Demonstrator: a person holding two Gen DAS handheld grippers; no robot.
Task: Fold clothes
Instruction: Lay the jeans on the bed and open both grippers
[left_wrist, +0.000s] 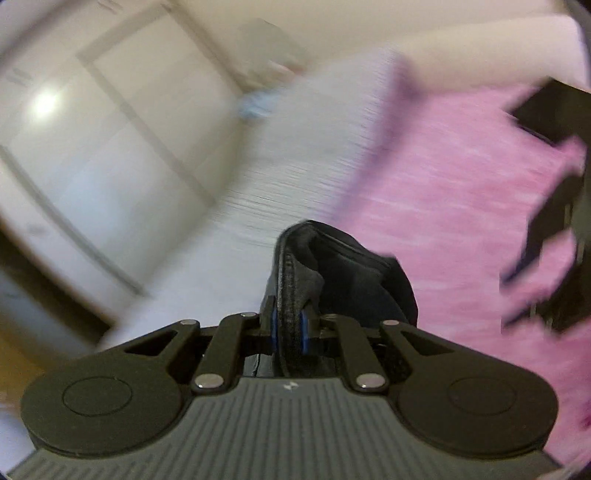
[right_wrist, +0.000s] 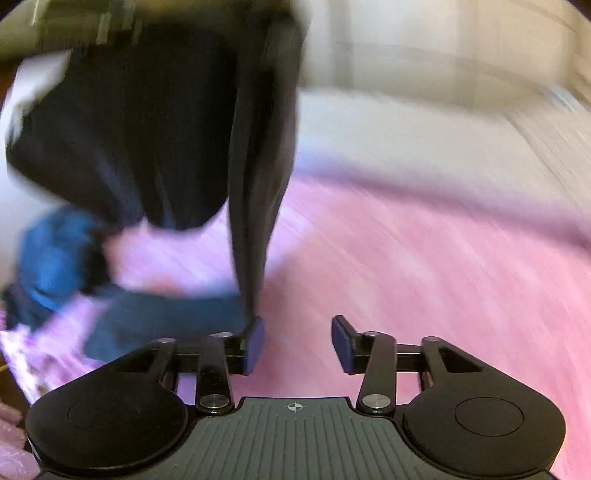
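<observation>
The left gripper (left_wrist: 287, 328) has its jaws clamped on a thick hem of the dark navy fabric garment (left_wrist: 343, 273), bunched toward 12 o'clock. The right gripper (right_wrist: 297, 343) has its jaws apart with nothing between them; the garment hangs at 11 o'clock over the pink fuzzy blanket (right_wrist: 424, 266).

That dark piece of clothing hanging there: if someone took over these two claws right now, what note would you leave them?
Left claw: shut on a thick hem of the dark garment.
Right claw: open, nothing between its pads; the garment hangs right by its left pad.
Where things are: the garment dangles above the pink blanket on the bed; a blue garment lies at the side.
Done: garment lifted. Left: regrip with the right claw, spread it out, fold it. Pictures are blurred.
</observation>
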